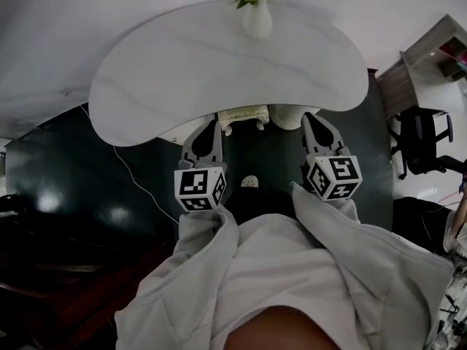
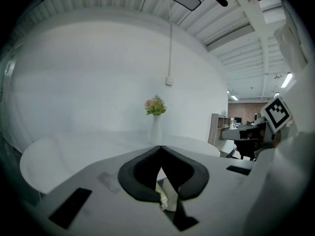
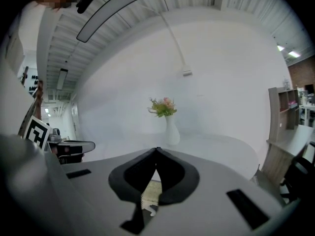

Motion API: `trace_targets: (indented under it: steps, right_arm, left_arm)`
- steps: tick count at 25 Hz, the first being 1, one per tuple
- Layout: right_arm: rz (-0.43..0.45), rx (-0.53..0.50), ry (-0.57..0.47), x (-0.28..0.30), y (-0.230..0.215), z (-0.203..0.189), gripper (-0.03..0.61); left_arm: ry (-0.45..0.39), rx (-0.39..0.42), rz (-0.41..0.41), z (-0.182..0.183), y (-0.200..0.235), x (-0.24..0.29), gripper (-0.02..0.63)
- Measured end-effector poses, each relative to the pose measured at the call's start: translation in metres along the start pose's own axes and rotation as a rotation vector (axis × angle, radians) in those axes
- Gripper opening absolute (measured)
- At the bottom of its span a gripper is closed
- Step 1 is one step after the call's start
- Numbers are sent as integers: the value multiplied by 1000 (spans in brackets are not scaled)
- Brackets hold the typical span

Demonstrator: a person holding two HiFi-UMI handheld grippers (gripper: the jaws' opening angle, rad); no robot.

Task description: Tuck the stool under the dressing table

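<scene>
As the stool [image 1: 243, 115] sits mostly beneath the desk [image 1: 182, 71], we judge little remains. Our left gripper [image 1: 213, 125] and right gripper [image 1: 311, 118] are closed, empty.

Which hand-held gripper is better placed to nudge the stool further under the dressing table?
Left, probably: the left hand-held gripper sits right beside the stool; the right hand-held gripper is farther off.

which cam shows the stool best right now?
Head view: the cream upholstered stool shows its front edge and white legs, poking out from under the white curved tabletop. Each gripper view catches only a sliver of it, below the shut left tongs and right tongs.
</scene>
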State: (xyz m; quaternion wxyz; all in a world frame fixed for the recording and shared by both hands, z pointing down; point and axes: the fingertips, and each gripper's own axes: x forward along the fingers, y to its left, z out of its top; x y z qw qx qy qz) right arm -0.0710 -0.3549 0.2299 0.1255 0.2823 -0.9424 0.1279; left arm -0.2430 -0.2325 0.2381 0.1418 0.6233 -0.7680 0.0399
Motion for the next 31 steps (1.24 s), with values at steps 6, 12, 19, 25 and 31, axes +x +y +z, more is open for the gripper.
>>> trace_targets:
  steps: [6, 12, 19, 25, 31]
  right_arm:
    - [9, -13, 6, 4, 1, 0, 48]
    - [26, -22, 15, 7, 3, -1, 48]
    - [34, -28, 19, 6, 7, -2, 48]
    - [34, -26, 22, 4, 6, -4, 48]
    - [29, -19, 21, -1, 4, -9, 48]
  left_arm:
    - [10, -12, 3, -3, 1, 2, 14]
    - [11, -18, 9, -4, 0, 2, 14]
    - [15, -28, 8, -6, 0, 0, 15]
    - [21, -29, 3, -8, -2, 1, 14]
    - [23, -25, -2, -12, -6, 0, 15]
